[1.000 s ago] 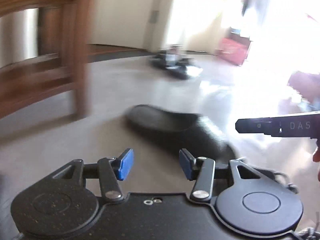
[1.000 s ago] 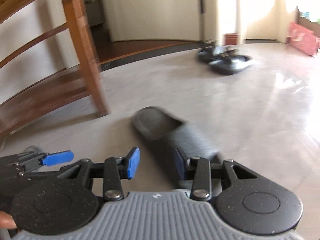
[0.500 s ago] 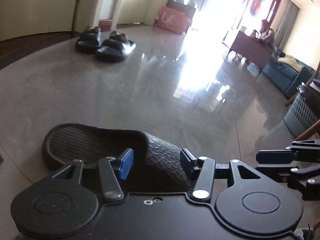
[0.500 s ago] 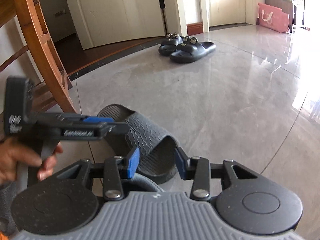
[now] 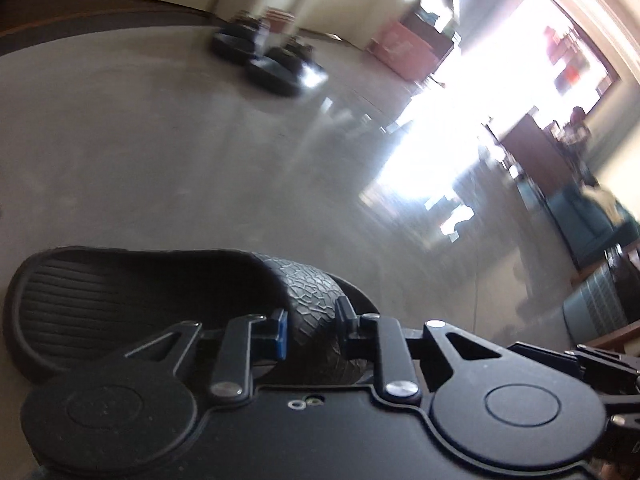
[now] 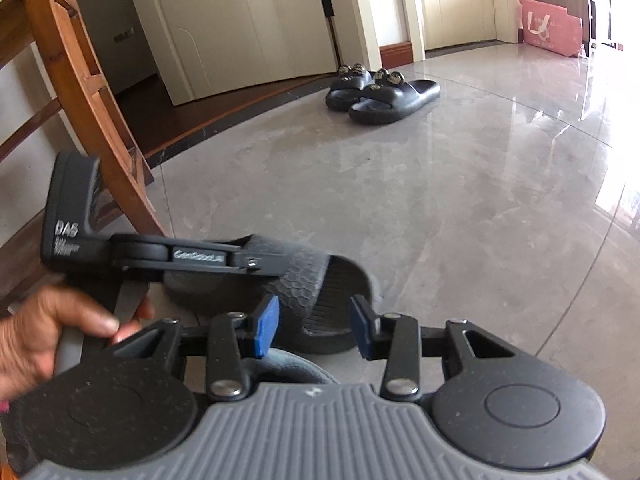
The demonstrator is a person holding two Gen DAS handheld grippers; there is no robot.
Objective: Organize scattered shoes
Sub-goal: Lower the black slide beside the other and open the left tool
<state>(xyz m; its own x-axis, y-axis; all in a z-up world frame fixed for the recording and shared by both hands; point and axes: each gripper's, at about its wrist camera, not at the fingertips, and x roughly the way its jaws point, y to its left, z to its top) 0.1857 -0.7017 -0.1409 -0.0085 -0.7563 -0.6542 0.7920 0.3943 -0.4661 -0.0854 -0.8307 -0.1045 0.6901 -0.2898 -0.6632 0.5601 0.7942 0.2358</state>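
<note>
A dark grey slipper [image 5: 120,296] lies on the floor tiles just in front of both grippers. My left gripper [image 5: 312,320] is closing its jaws across the slipper's textured strap [image 5: 312,292], and both pads press on it. In the right wrist view the left gripper [image 6: 272,266] reaches in from the left over the strap [image 6: 304,280], held by a hand [image 6: 52,332]. My right gripper [image 6: 314,330] hovers open just short of the slipper's [image 6: 336,296] near end, gripping nothing. A grey rounded thing [image 6: 288,364] lies under it. A black ornamented pair [image 6: 380,92] stands far back.
A wooden chair [image 6: 80,80] stands close on the left. Doors and a pink bag [image 6: 550,26] line the far wall. In the left wrist view a ribbed basket [image 5: 596,304], a sofa and a table with a seated person fill the right side. Glossy floor lies between the slipper and the far pair [image 5: 272,60].
The left gripper has come down onto the slipper, rolled, and closed its pads on the strap. The right gripper moved closer earlier and has held still since.
</note>
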